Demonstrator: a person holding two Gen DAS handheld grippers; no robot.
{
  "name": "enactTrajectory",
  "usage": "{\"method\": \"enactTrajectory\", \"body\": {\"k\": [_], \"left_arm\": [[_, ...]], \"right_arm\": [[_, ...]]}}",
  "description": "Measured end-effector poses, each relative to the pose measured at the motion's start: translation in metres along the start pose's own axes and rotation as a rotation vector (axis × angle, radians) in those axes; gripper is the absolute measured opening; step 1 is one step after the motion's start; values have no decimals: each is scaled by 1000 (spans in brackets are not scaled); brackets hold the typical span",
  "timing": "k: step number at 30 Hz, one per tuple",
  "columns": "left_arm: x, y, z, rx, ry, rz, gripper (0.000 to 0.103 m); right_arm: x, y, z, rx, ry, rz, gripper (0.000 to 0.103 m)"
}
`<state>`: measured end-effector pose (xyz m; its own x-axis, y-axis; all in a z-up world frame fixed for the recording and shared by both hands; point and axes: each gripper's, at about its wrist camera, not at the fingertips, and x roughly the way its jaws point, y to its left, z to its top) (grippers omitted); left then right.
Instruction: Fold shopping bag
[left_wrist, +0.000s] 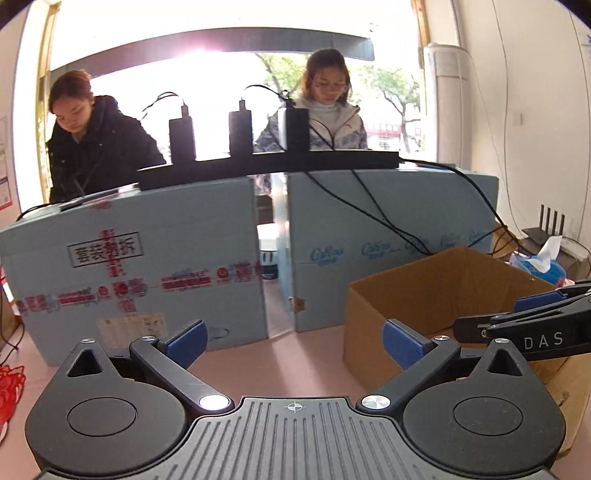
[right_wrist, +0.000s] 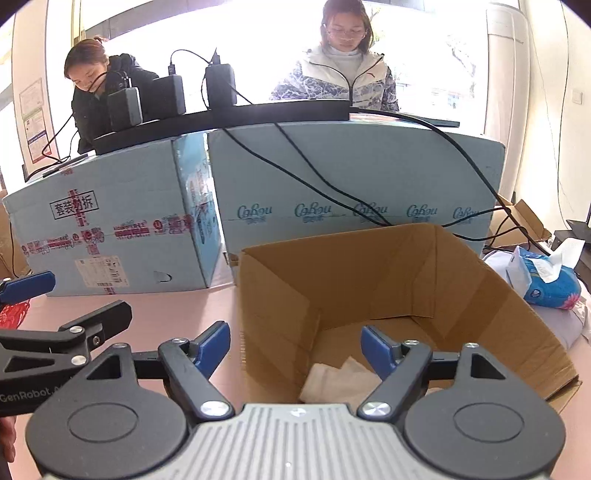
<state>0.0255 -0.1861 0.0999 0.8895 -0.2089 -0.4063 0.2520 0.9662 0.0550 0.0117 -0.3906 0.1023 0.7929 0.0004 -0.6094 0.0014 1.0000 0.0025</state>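
My left gripper (left_wrist: 295, 341) is open above the pink table (left_wrist: 295, 365) with nothing between its blue pads. My right gripper (right_wrist: 295, 345) is also open and empty, hovering over the near rim of an open cardboard box (right_wrist: 461, 295). A pale folded piece (right_wrist: 340, 380) lies on the box floor just below it; I cannot tell whether it is a bag. A red, patterned item (left_wrist: 11, 384) shows at the table's left edge, seen again as a red item (right_wrist: 14, 314) in the right wrist view. The grippers are side by side: right gripper (left_wrist: 517, 314), left gripper (right_wrist: 70, 301).
Two large light-blue cartons (right_wrist: 110, 229) form a wall across the back of the table, topped by a black power strip (left_wrist: 266, 166) with chargers and cables. A blue tissue pack (right_wrist: 546, 280) lies right of the box. Two people stand behind the cartons.
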Motion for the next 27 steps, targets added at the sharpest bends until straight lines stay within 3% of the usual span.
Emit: {"method": "enactTrajectory", "body": {"k": [6,11,16,23,27], "left_arm": [[-18,71,-27,-48,12,42,103],[-34,131,-54,-90,27,60,103],[-46,166,-75,-101,-17,-8,103],[-44,193,-108,-53,-46,69,103],[-27,209,-126,-69,9,95,103]], "right_arm": [[2,72,-14,-6,-6,42,85],[5,128,-39,-27,-67,95,92],[13,177,-60,-76,-92,169,95],[37,208,-82,-76,-109,210,97],[60,208,-101,-25,-83,191,97]]}}
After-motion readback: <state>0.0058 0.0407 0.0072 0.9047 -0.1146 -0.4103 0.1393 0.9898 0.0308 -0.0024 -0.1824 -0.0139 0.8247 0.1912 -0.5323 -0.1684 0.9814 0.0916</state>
